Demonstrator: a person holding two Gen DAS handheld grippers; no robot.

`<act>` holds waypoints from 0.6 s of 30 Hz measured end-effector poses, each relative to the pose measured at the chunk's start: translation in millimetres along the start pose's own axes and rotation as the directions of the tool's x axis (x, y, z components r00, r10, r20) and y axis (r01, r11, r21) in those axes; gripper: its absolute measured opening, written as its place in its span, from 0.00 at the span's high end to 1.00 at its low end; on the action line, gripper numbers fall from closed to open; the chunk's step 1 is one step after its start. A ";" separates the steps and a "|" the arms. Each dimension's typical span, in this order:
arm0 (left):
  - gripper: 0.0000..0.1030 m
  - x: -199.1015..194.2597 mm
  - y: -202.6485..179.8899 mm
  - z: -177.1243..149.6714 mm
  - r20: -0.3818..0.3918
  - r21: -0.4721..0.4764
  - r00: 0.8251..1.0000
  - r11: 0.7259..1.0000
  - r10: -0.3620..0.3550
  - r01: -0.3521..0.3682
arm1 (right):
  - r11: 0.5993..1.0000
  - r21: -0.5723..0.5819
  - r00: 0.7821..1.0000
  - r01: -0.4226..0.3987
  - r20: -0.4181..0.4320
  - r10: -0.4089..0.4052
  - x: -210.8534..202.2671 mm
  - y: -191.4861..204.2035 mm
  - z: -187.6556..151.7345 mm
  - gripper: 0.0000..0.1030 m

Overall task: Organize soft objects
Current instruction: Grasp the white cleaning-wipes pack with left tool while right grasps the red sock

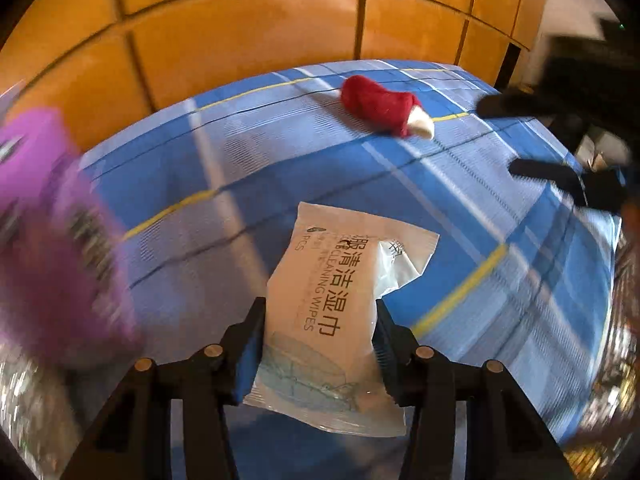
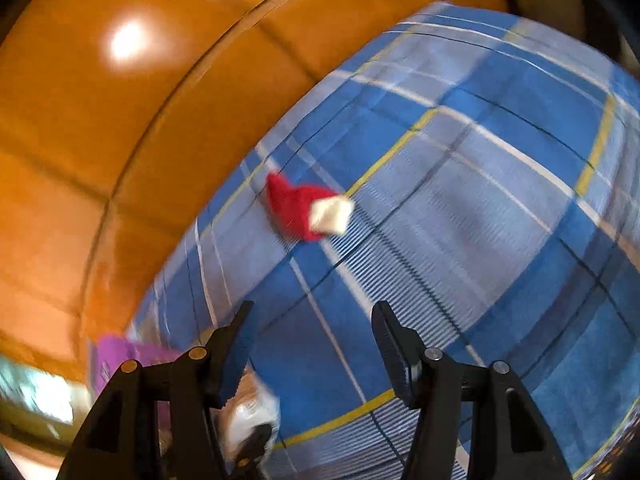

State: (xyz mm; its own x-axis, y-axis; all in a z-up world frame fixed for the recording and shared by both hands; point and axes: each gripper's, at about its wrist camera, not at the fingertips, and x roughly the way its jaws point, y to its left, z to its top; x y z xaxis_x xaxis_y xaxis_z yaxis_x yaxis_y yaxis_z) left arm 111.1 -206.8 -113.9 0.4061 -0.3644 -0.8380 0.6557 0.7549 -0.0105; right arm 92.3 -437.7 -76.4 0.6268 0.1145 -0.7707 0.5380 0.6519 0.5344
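Observation:
A white pack of cleaning wipes (image 1: 336,292) sits between the blue pads of my left gripper (image 1: 320,308), which is shut on its sides; the pack is lifted slightly above the blue plaid sheet (image 1: 280,152). A red soft item with a white end (image 1: 384,108) lies farther back on the sheet, apart from both grippers. In the right wrist view the red item (image 2: 300,208) lies ahead of my right gripper (image 2: 314,306), which is open with nothing between its fingers. My right gripper (image 1: 496,139) also shows at the right edge of the left wrist view.
A purple container (image 1: 44,200), blurred, stands at the left by the sheet's edge and appears again as a purple corner (image 2: 120,352). Orange wooden panels (image 1: 240,32) rise behind the bed. The sheet (image 2: 480,200) stretches wide to the right.

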 end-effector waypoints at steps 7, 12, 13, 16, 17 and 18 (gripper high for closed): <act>0.50 -24.5 23.5 -44.1 0.049 -0.016 0.999 1.000 0.004 -0.003 | 0.862 -0.463 0.975 0.205 0.015 -0.224 38.8 65.1 20.8 0.43; 0.49 -24.1 32.8 -46.0 0.058 -0.050 0.998 0.998 -0.030 0.033 | 0.678 -0.641 0.912 0.360 0.089 -0.401 94.3 83.2 40.4 0.43; 0.49 -23.5 33.5 -45.8 0.060 -0.054 0.998 0.998 -0.035 0.038 | 0.662 -0.649 0.903 0.376 0.097 -0.418 104.2 83.6 44.9 0.43; 0.48 -21.6 33.8 -45.8 0.069 -0.064 0.997 0.997 -0.040 0.044 | 0.654 -0.651 0.896 0.385 0.093 -0.435 120.8 80.6 54.1 0.43; 0.48 -21.4 32.6 -46.4 0.073 -0.060 0.997 0.997 -0.036 0.040 | 0.655 -0.654 0.897 0.379 0.084 -0.435 126.3 80.0 55.6 0.47; 0.48 -20.9 31.2 -46.8 0.076 -0.056 0.997 0.998 -0.032 0.036 | 0.653 -0.658 0.893 0.376 0.069 -0.444 131.9 79.0 55.1 0.58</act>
State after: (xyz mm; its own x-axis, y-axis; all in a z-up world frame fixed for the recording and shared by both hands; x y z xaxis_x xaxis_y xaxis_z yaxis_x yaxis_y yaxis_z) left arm 93.3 -150.1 -122.2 0.4323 -0.4286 -0.7934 0.6330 0.7708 -0.0714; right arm 248.5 -412.4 -116.8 0.3597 -0.2392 -0.9019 0.2162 0.9617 -0.1688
